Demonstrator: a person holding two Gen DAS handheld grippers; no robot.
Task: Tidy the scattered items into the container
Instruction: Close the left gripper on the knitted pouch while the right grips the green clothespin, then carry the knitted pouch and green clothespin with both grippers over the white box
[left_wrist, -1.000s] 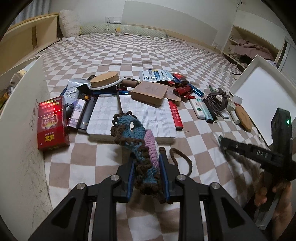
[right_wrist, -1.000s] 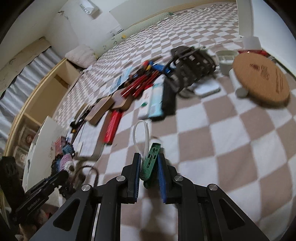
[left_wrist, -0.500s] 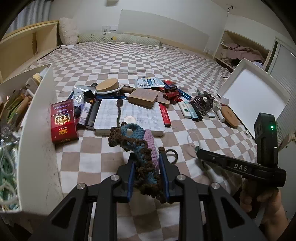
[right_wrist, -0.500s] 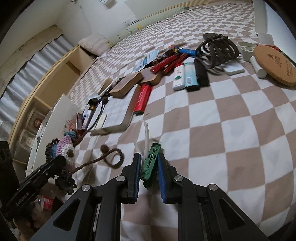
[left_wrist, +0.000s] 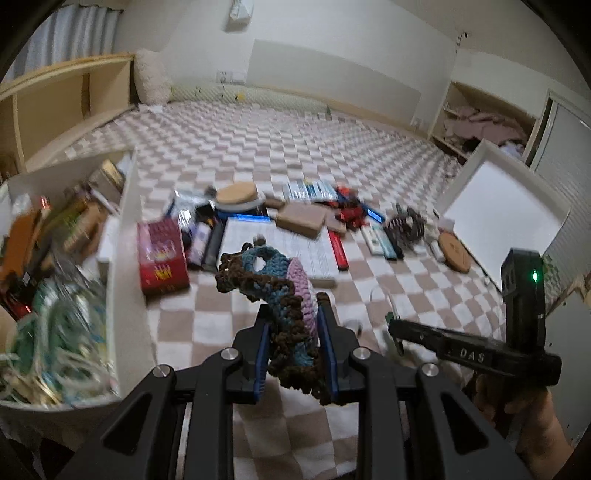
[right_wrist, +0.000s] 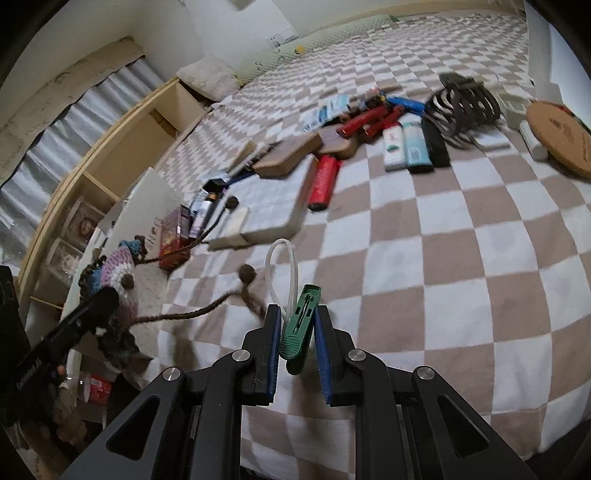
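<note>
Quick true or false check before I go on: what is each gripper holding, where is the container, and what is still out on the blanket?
1. The left gripper is shut on a crocheted pouch. True.
2. The right gripper is empty. False: it grips a green clip with a white loop.
3. The white container sits left of the red box. True.
4. The checkered blanket is cleared. False: lighters and a cork coaster remain.
</note>
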